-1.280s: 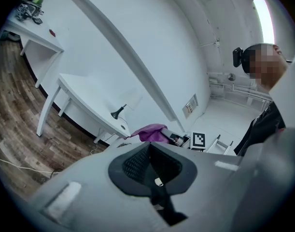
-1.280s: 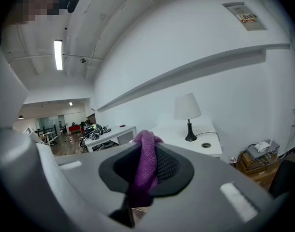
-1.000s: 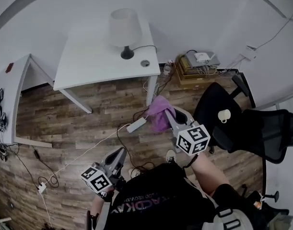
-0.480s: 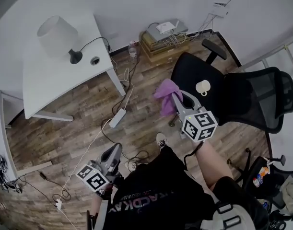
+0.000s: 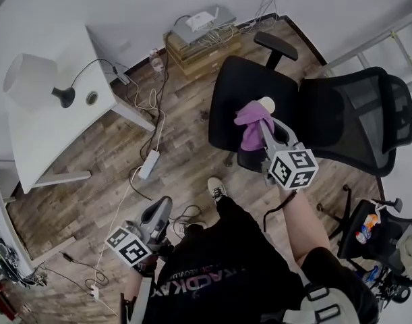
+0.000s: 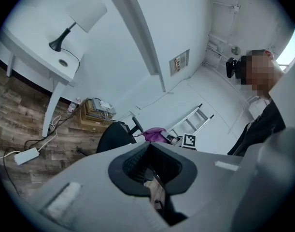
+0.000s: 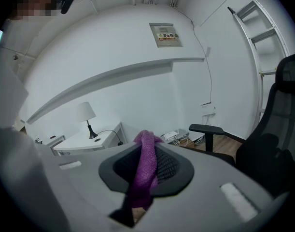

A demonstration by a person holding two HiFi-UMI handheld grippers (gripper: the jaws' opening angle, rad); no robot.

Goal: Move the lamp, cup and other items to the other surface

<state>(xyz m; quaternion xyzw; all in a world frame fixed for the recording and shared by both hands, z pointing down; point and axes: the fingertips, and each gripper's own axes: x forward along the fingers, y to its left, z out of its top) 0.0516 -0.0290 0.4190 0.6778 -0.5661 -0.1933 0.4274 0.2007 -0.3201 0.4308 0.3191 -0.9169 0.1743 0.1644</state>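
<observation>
Cloth [image 5: 250, 117]: pinched tight by right gripper [image 5: 261, 125], held over chair [image 5: 236, 90], likely to be put down there.
Cup [image 5: 266, 103]: on chair seat, beside cloth.
Lamp [image 5: 32, 81]: on table [image 5: 61, 144], far off.
Left gripper [image 5: 162, 209]: fingers together, empty, kept low and aside.

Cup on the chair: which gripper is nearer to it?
Right. The right gripper, holding a purple cloth, is over the seat beside the cup; the left gripper is far off, over the floor.
</observation>
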